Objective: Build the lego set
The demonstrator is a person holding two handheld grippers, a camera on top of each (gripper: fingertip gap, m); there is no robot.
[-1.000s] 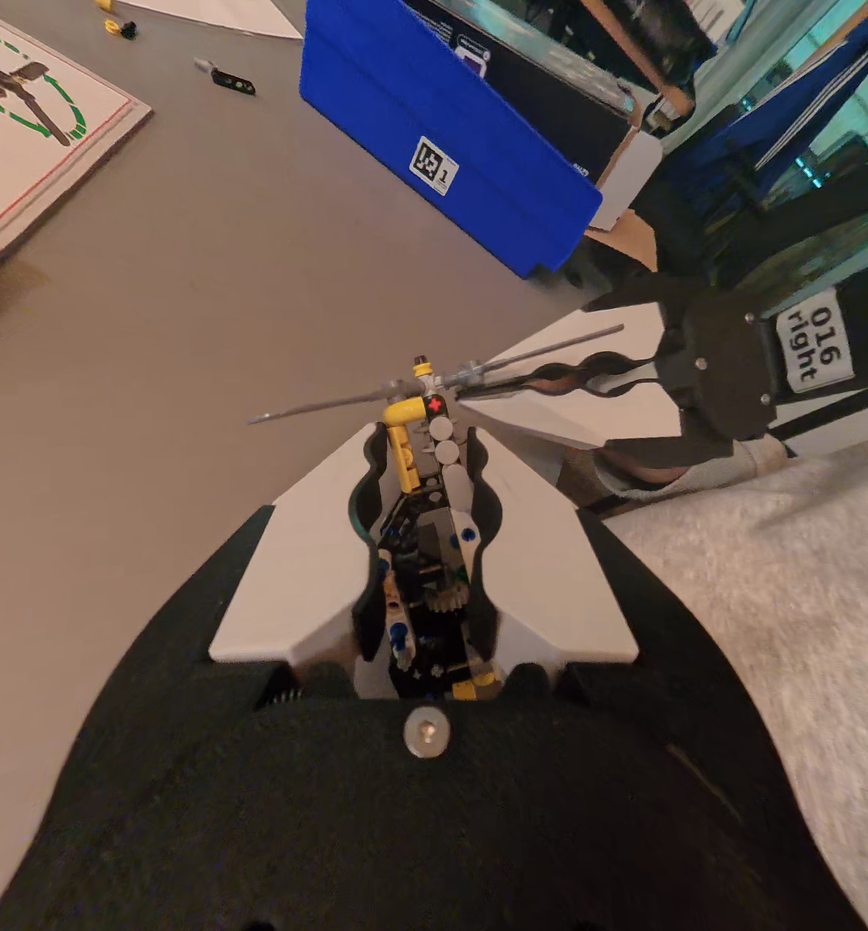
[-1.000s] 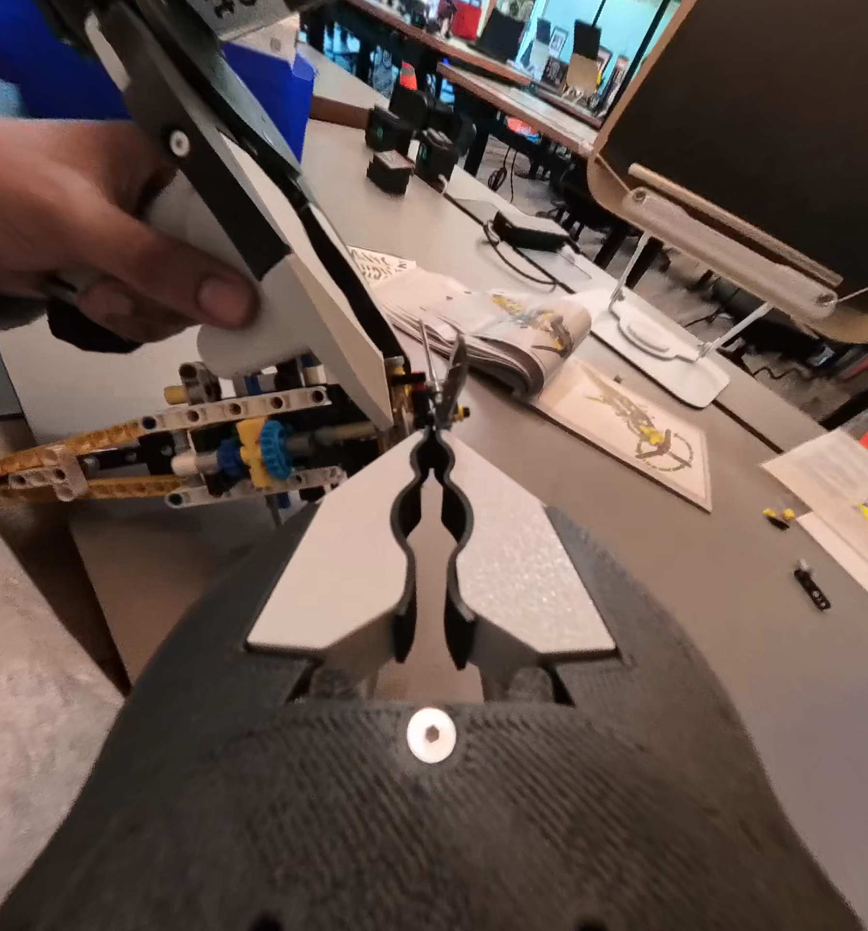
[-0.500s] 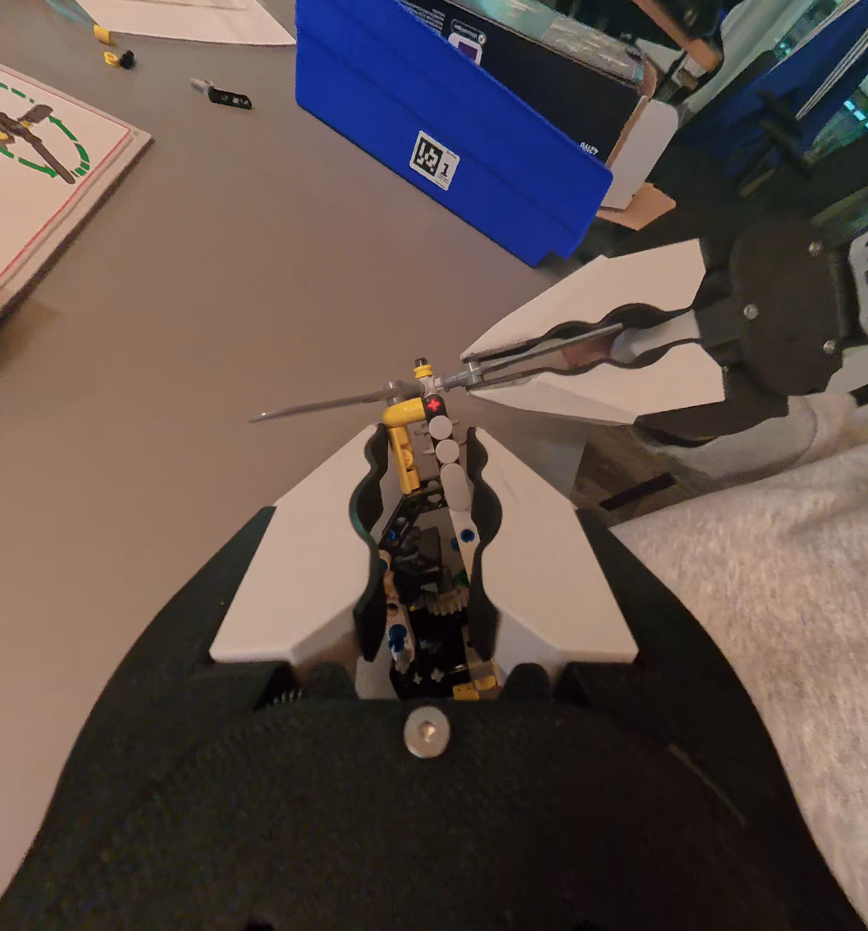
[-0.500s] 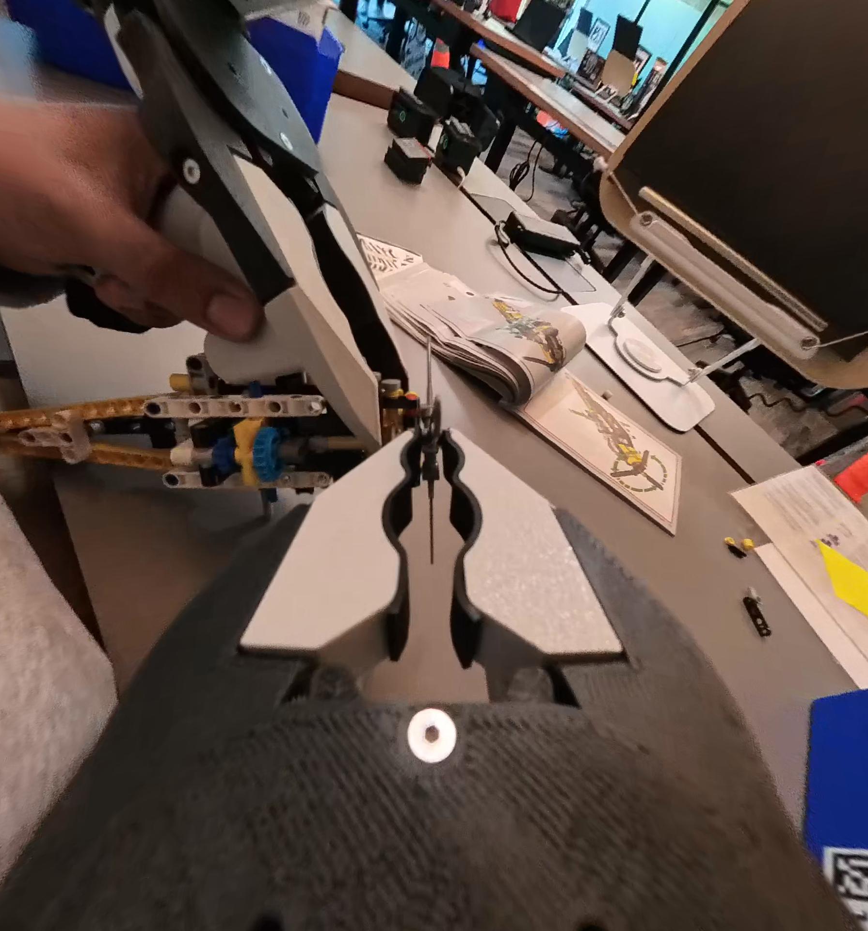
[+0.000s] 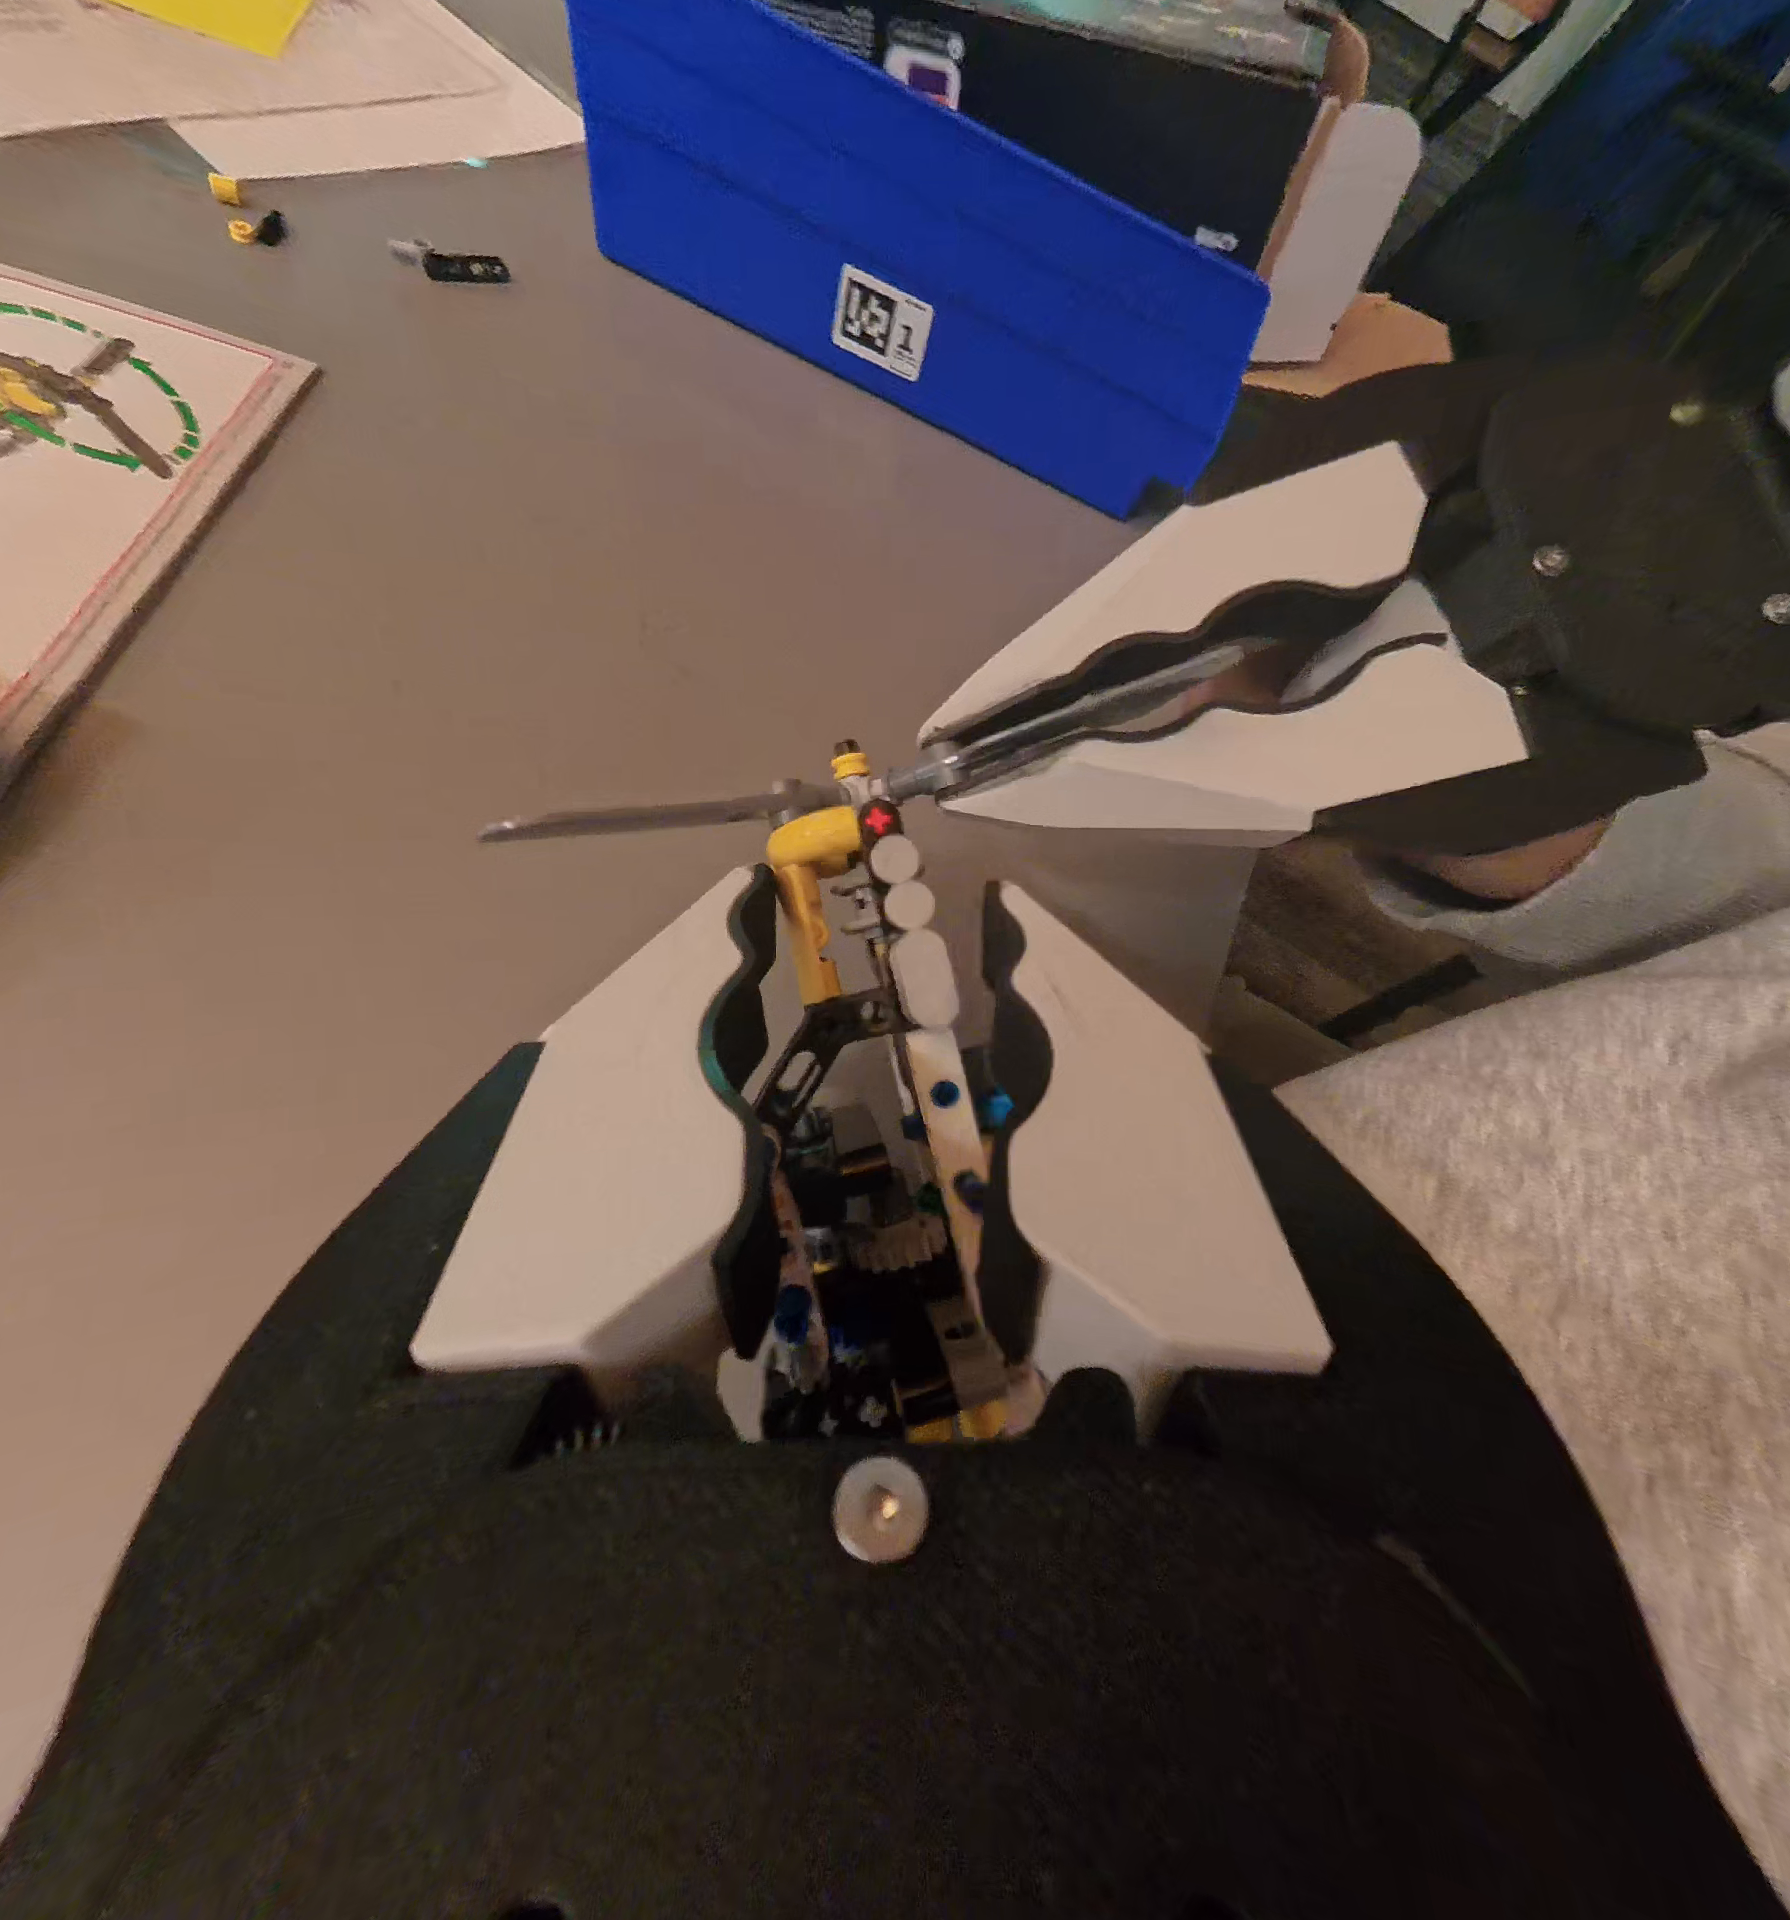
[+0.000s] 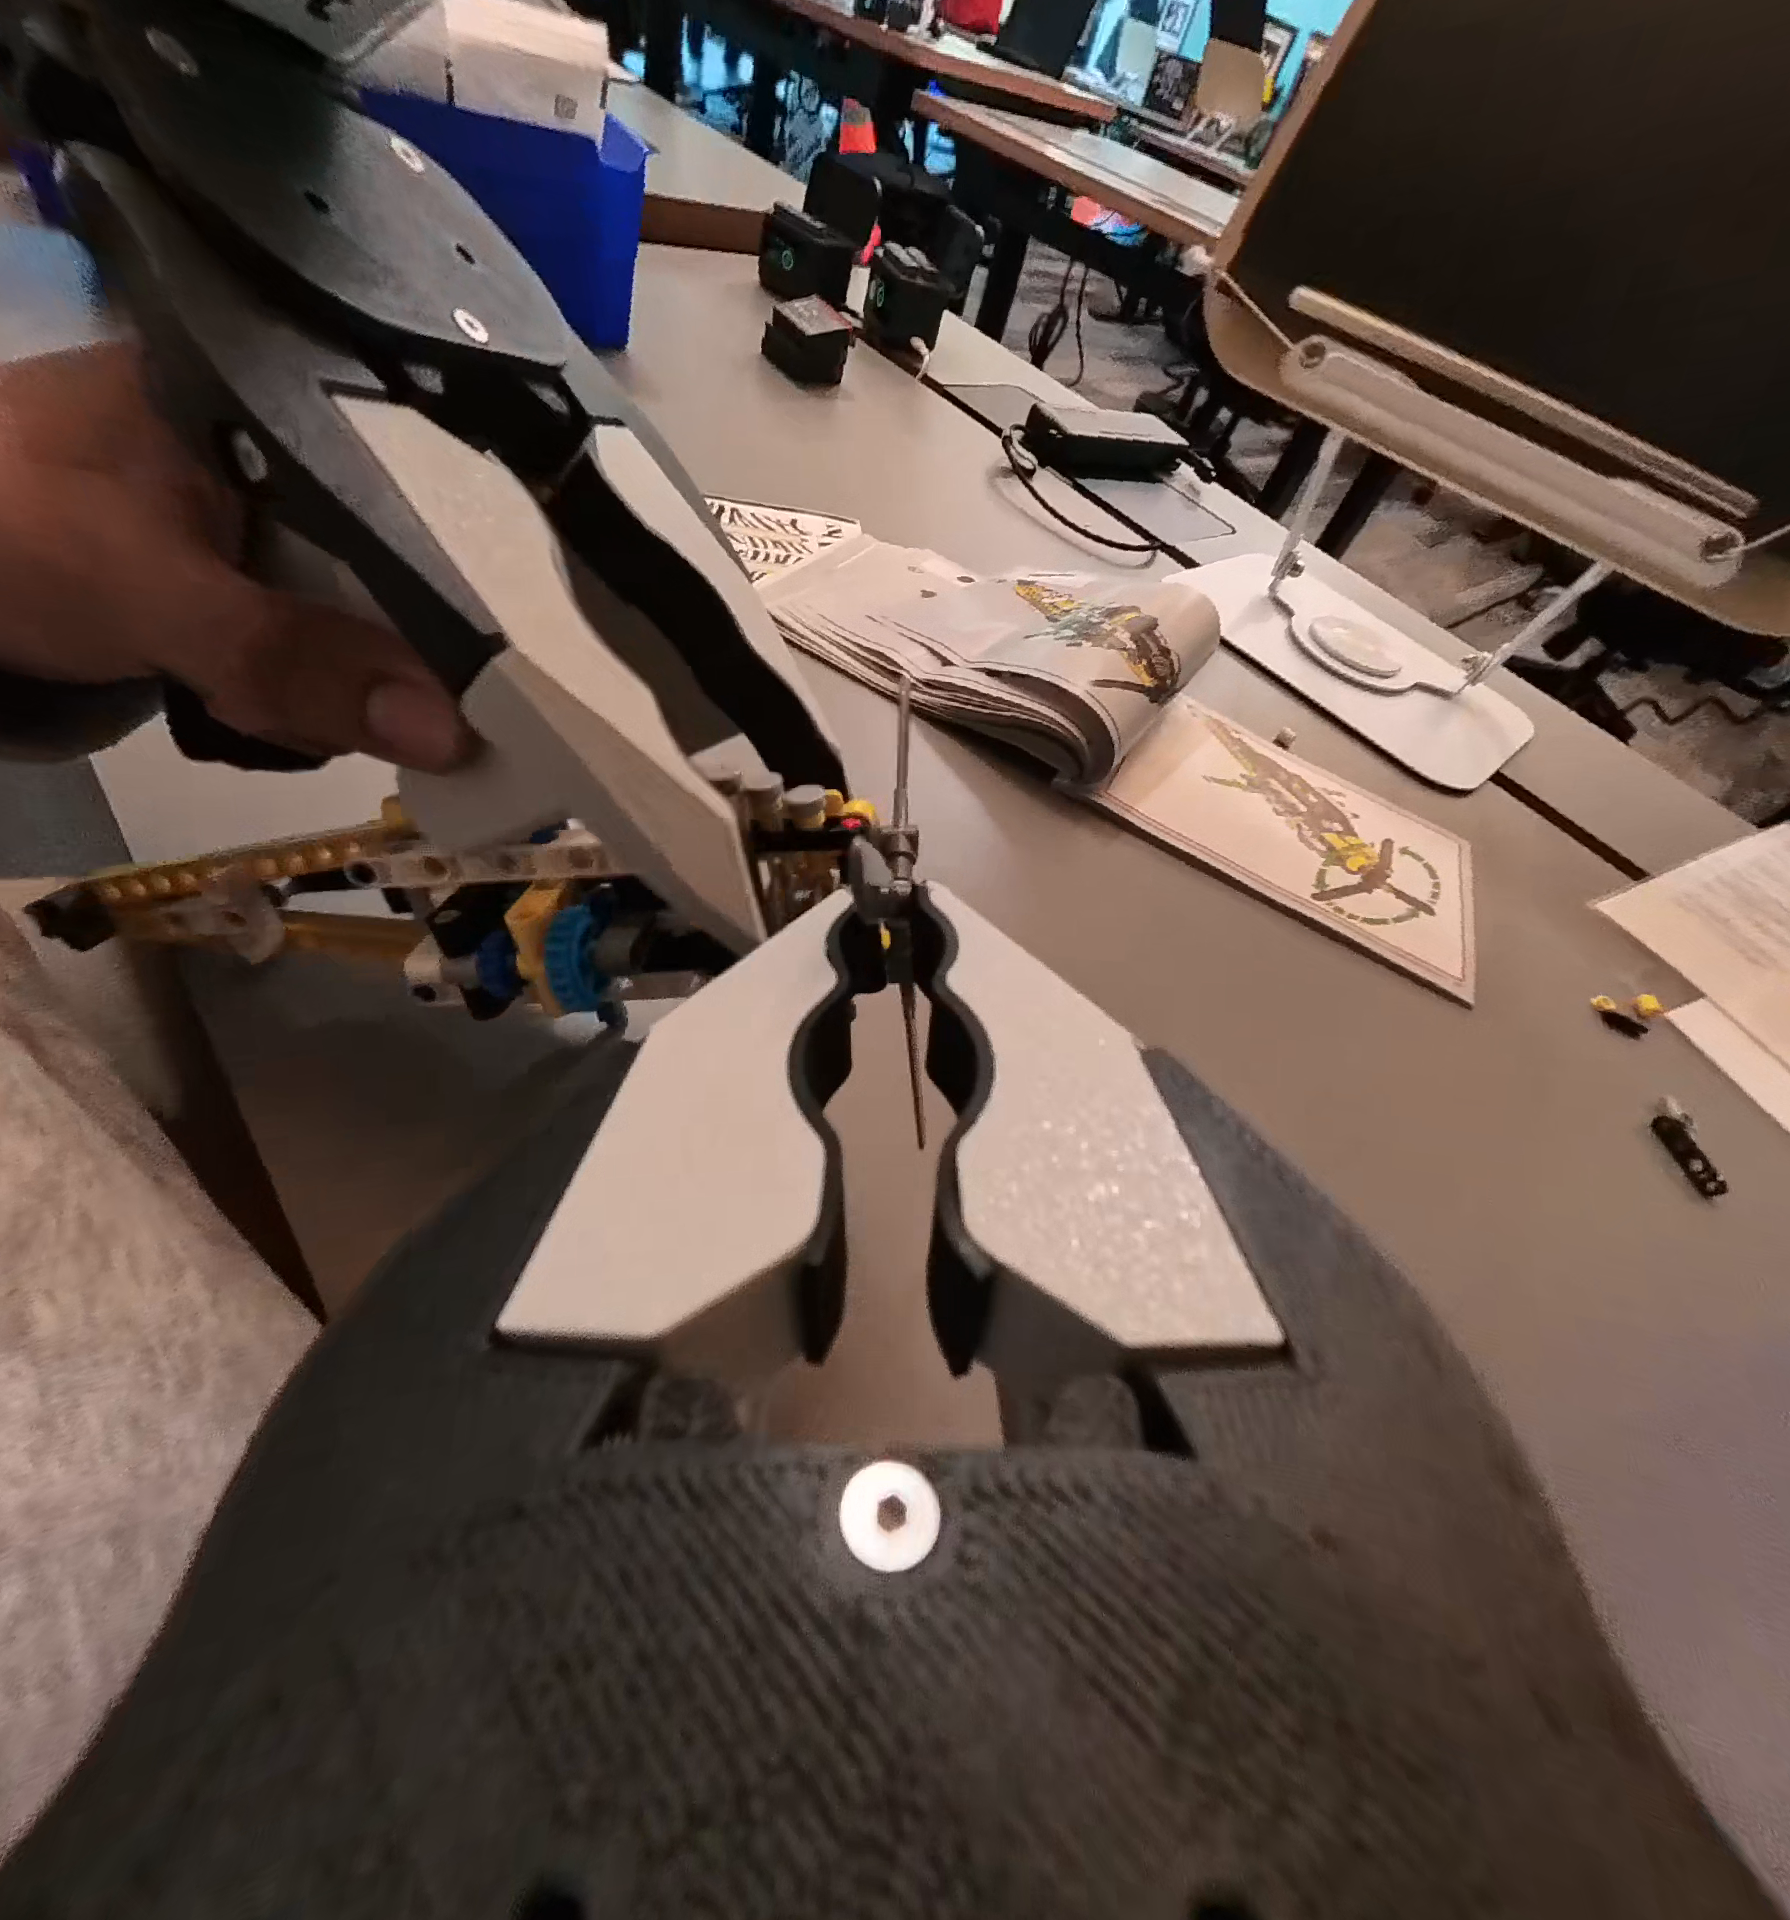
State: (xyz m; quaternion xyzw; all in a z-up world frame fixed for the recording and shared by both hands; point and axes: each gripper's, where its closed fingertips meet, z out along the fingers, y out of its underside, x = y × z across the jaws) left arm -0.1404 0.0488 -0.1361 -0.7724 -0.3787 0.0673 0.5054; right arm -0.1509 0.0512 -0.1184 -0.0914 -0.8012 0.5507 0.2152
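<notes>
A yellow, black and white Lego helicopter model [image 5: 870,1143] sits between the fingers of my left gripper [image 5: 875,904], which is shut on its body. A grey rotor sits on top of the model. One rotor blade [image 5: 642,816] points left and is free. My right gripper [image 5: 932,764] comes in from the right and is shut on the other blade, its tips close to the rotor hub. In the right wrist view that held blade [image 6: 912,1049] runs back between the fingers of the right gripper [image 6: 886,904]. The model [image 6: 517,914] hangs under the left gripper [image 6: 787,821].
A blue bin [image 5: 922,260] stands on the grey table behind the model. An open instruction booklet [image 5: 70,436] [image 6: 1026,665] lies to the left. Small loose pieces [image 5: 455,265] [image 6: 1691,1143] and papers lie nearby. A white stand [image 6: 1369,665] is farther off, and a hand [image 6: 143,582] holds the left gripper. Both grippers' tips are close together, under 4 cm apart.
My right gripper has moved in along the right rotor blade toward the hub and closed on it. The blade now lies deeper between its fingers. My left gripper keeps its hold on the model.
</notes>
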